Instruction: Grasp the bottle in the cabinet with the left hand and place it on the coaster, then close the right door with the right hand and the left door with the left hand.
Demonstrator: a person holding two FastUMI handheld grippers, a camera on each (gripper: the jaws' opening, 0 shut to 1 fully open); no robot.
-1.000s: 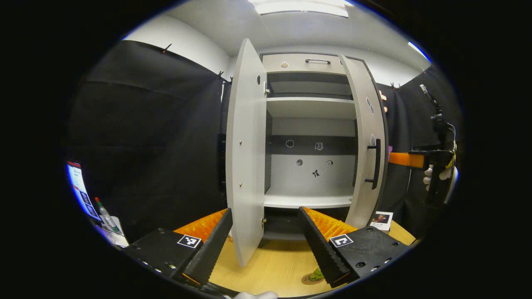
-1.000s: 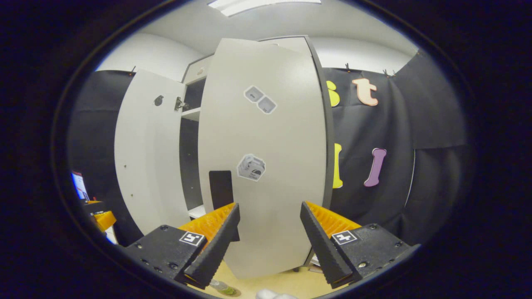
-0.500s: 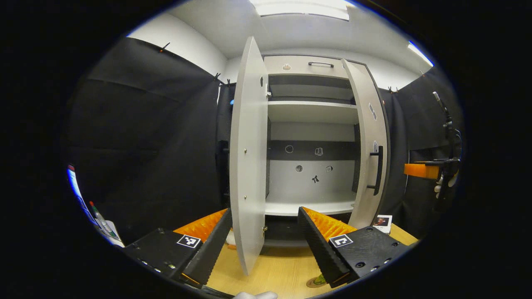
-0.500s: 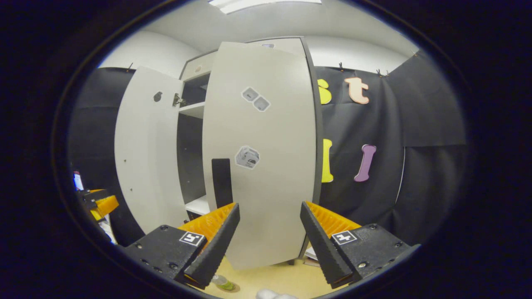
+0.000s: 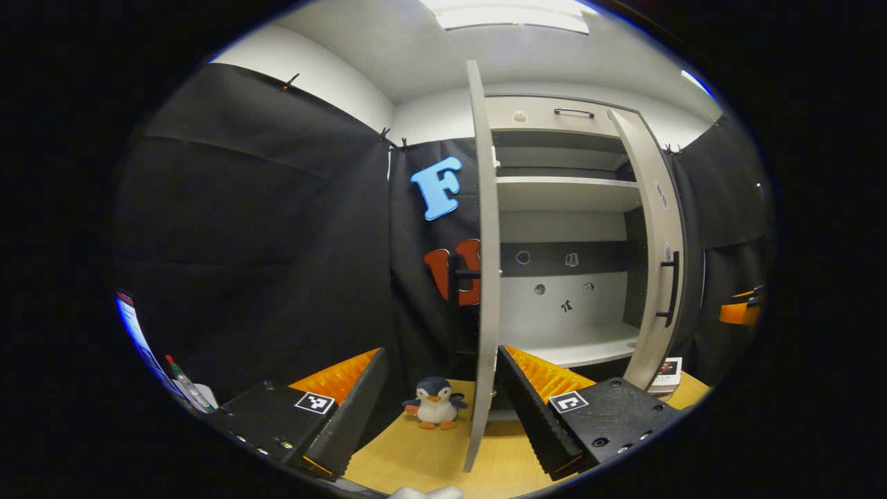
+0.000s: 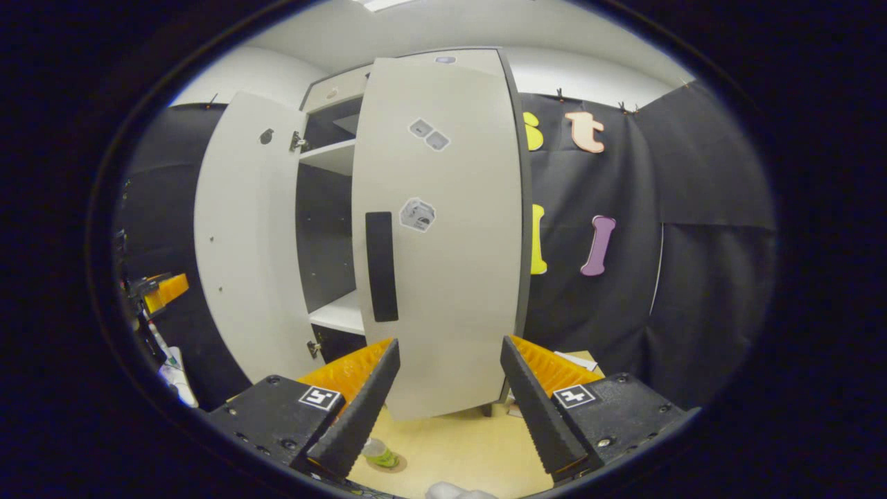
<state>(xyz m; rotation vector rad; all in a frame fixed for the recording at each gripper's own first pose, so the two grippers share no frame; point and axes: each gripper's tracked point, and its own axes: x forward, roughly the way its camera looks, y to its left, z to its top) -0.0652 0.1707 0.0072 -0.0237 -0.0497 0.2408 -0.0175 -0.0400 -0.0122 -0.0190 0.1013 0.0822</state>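
Now the doors: stiff panels, best pushed flat

Plainly, the bottle [image 6: 378,454] is out of the cabinet [image 5: 565,197]; in the right gripper view it stands on the coaster [image 6: 388,463] at the bottom of the frame, left of centre, on the wooden table [image 6: 457,450]. What remains to handle is the two doors. The right door [image 6: 443,235] fills the centre of the right gripper view, half open, its dark handle [image 6: 381,267] on the left part of the panel. The right gripper [image 6: 447,409] has its fingers spread apart with nothing between them, facing that panel. The left gripper [image 5: 436,412] is likewise spread wide and empty, with the left door [image 5: 484,277] seen edge-on as a thin upright strip through the centre of its view. A toy penguin [image 5: 435,402] sits on the table at lower centre.

Both doors look like rigid, light board on hinges, likely to swing freely; a flat push on the outer face, far from the hinge side, should serve better than pinching the smooth edge
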